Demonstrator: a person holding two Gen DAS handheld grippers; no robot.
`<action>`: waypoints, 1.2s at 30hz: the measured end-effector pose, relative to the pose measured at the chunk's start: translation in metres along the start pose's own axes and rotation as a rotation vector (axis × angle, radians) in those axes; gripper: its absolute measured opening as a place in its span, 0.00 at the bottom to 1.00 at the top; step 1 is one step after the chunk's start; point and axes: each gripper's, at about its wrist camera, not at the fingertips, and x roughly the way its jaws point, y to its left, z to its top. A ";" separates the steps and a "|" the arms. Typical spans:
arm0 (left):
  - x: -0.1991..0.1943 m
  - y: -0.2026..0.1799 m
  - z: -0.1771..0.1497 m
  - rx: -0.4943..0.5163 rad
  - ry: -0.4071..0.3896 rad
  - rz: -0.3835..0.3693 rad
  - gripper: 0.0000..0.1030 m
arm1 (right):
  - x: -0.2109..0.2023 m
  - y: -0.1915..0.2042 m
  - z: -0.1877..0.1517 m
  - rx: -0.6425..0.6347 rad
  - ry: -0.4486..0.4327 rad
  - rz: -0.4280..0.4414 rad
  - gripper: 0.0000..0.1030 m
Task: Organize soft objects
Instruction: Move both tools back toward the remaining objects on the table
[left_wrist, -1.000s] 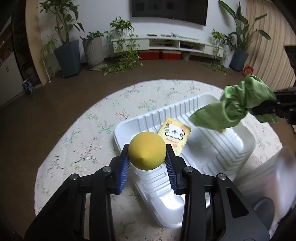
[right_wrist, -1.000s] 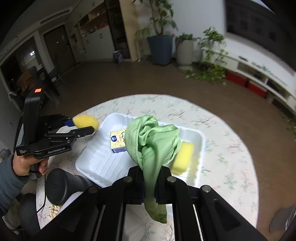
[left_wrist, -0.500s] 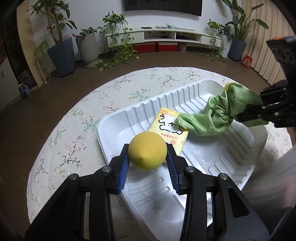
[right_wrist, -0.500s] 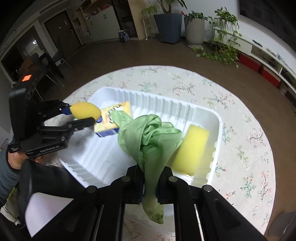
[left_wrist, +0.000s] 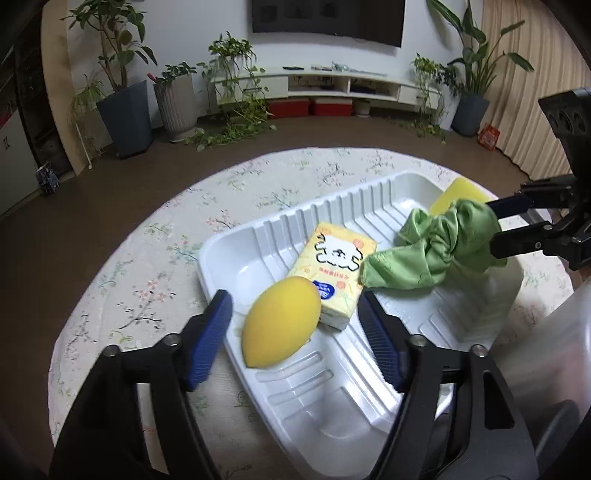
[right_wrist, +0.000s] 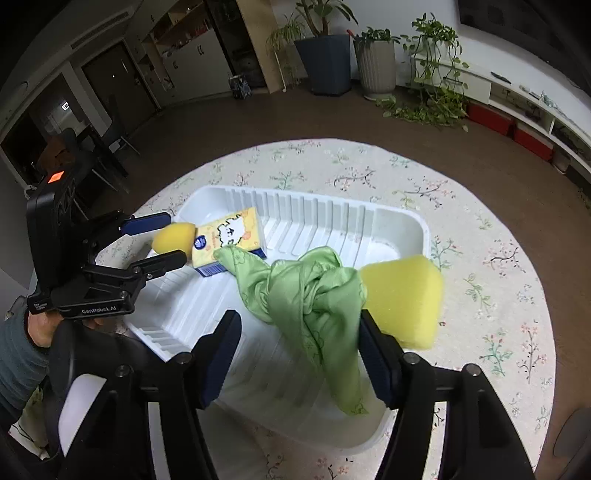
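A white ribbed tray (left_wrist: 332, 398) (right_wrist: 325, 218) sits on the round floral table. My left gripper (left_wrist: 295, 325) (right_wrist: 155, 240) is open; the yellow egg-shaped sponge (left_wrist: 280, 321) (right_wrist: 173, 236) lies between its fingers in the tray, against a yellow tissue pack (left_wrist: 336, 266) (right_wrist: 229, 243). My right gripper (right_wrist: 297, 350) (left_wrist: 498, 225) is open; the green cloth (right_wrist: 314, 295) (left_wrist: 436, 251) lies bunched in the tray between its fingers, its tail draped over the tray's near rim. A yellow block sponge (right_wrist: 402, 299) (left_wrist: 458, 192) leans in the tray's corner beside the cloth.
The table has a floral cloth (left_wrist: 155, 266) (right_wrist: 480, 236). A translucent white object (left_wrist: 554, 354) and a dark round object (right_wrist: 74, 362) stand at the table's near edge. Potted plants (left_wrist: 125, 99) and a TV shelf (left_wrist: 332, 81) stand on the floor far behind.
Both grippers lowered to the tray and opened. The egg sponge left the left gripper's grip and lies in the tray; the green cloth left the right gripper's grip and rests in the tray.
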 end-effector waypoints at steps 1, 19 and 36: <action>-0.004 0.001 0.001 -0.003 -0.010 -0.003 0.70 | -0.004 0.000 0.001 0.000 -0.009 0.001 0.64; -0.141 0.012 -0.054 -0.130 -0.226 0.007 0.70 | -0.154 0.070 -0.079 0.039 -0.345 0.024 0.80; -0.190 -0.045 -0.215 -0.324 -0.067 -0.177 0.78 | -0.117 0.212 -0.278 0.082 -0.310 -0.060 0.93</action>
